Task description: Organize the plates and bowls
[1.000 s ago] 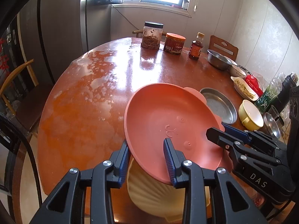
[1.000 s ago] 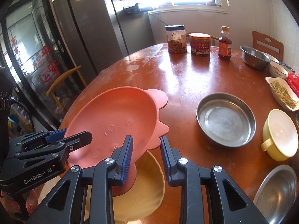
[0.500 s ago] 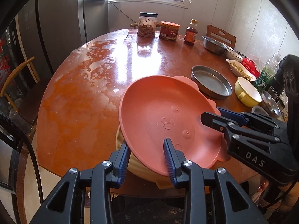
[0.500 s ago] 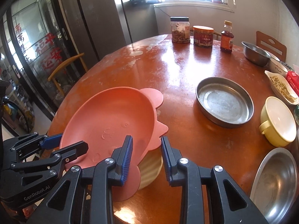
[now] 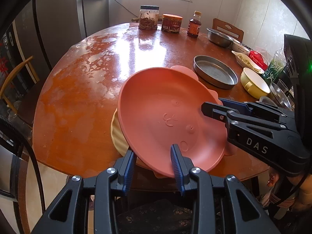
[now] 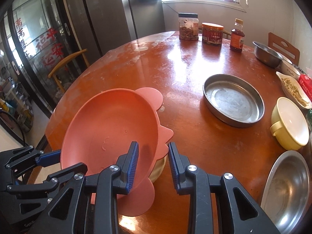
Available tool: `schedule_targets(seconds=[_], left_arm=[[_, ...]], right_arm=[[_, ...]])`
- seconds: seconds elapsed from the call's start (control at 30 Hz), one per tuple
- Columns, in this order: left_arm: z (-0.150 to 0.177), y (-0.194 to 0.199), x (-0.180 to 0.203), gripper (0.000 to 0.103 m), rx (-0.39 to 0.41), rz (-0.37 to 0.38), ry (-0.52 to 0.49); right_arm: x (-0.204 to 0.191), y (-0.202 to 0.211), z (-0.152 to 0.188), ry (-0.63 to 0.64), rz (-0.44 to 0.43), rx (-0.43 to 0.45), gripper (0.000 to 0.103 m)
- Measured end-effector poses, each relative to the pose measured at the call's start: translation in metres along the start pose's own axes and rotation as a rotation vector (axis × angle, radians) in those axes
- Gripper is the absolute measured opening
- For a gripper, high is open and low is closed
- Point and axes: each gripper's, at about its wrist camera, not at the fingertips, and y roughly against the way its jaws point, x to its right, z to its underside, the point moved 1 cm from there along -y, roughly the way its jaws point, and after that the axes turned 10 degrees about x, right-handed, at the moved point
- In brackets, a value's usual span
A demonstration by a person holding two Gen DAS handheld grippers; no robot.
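While the left gripper (image 5: 154, 163) and right gripper (image 6: 153, 162) are both clenching the pink plate (image 5: 167, 117), tilted over the yellow plate (image 5: 117, 134) at the table (image 5: 78, 89) edge, the steel pan (image 6: 233, 99) and yellow bowl (image 6: 290, 122) are waiting unstacked.

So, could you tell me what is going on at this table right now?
A person is working two handheld grippers on a pink animal-face plate. The left gripper clamps its near rim and the right gripper clamps its other edge. The plate sits tilted on top of a yellow scalloped dish near the edge of the round wooden table. A metal pan and a yellow bowl wait alongside.
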Motion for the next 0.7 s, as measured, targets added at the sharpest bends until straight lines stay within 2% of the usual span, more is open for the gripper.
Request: schedule_targets(seconds=[0.37,0.7], left_arm=[[0.002,-0.004,-0.003,0.036,-0.016,-0.002,-0.002],[0.001,-0.007,0.000,0.037,-0.021,-0.019,-0.034]], right_arm=[[-0.003,-0.008,0.003,-0.003,0.005,-0.019,0.033],[-0.001,-0.013,0.002,-0.018,-0.011,-0.027,0.037]])
